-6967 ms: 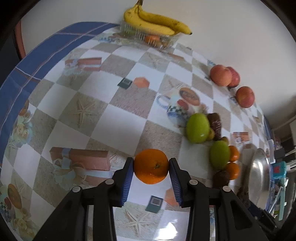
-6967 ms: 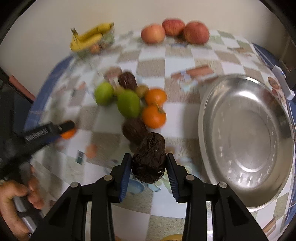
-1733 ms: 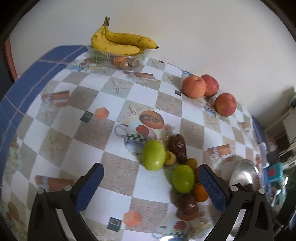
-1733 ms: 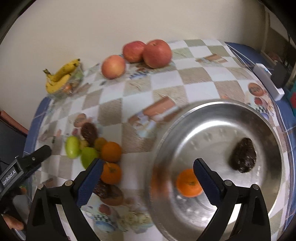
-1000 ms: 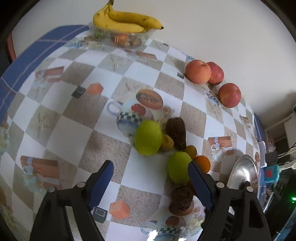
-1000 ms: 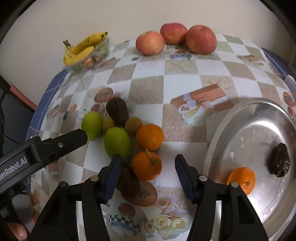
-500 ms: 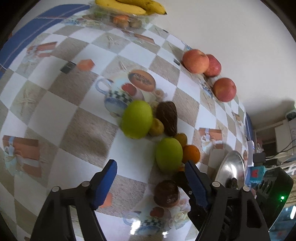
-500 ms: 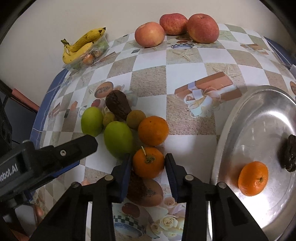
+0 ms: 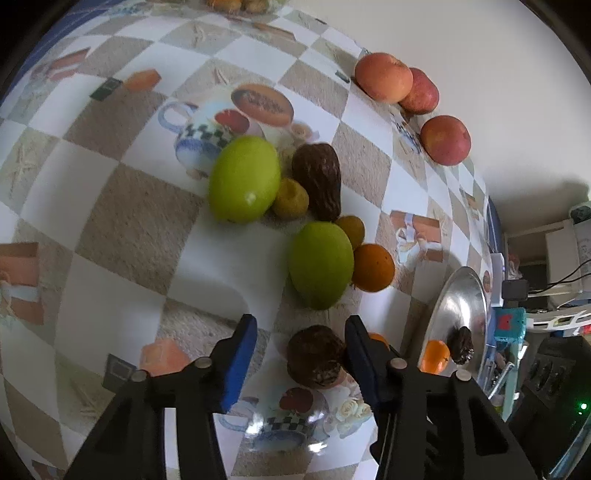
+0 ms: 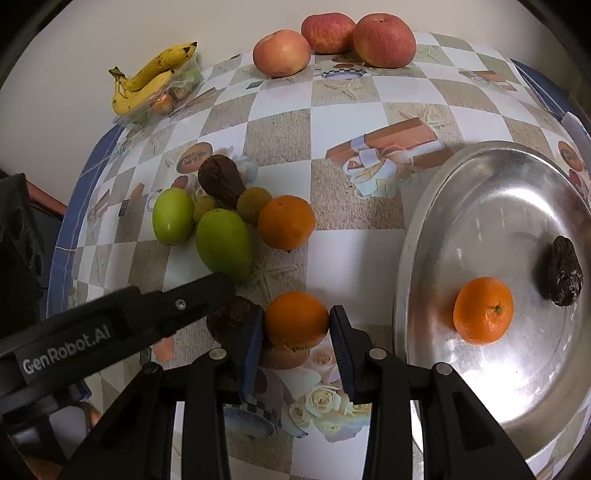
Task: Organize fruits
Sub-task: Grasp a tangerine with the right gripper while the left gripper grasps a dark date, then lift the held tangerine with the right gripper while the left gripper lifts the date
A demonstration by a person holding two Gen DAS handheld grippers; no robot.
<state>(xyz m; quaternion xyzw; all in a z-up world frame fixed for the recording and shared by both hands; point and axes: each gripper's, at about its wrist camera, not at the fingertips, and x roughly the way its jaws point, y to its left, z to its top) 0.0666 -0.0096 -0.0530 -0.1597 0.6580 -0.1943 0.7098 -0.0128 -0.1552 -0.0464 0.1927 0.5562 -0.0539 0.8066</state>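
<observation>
The right gripper (image 10: 296, 325) is clamped on an orange (image 10: 296, 324), both blue pads pressed against its sides, low over the checked tablecloth (image 10: 351, 254) just left of the steel tray (image 10: 417, 236). Right beside it, the left gripper (image 9: 299, 350) is closing its fingers around a dark brown wrinkled fruit (image 9: 316, 356); the fruit sits between them, the right finger about at its side, the left one with a clear gap yet. From the right camera the left gripper's black arm crosses over that same brown fruit (image 10: 231, 317).

In the tray lie another orange (image 10: 483, 310) and a dark wrinkled fruit (image 10: 563, 277), apart from each other.

Behind the grippers the loose pile remains on the cloth: two green mangoes (image 10: 223, 243) (image 10: 173, 215), a third orange (image 10: 286, 221) touching the nearer mango, a long brown fruit (image 10: 221, 181) and two small yellowish-brown ones (image 10: 254, 204) (image 10: 204, 206) tucked among them.

Farther back, by the wall, three apples (image 10: 281, 52) (image 10: 328, 27) (image 10: 384, 35) stand close together, and at the far left corner bananas (image 10: 155, 75) rest on a clear punnet (image 10: 177, 90) of small fruit.
</observation>
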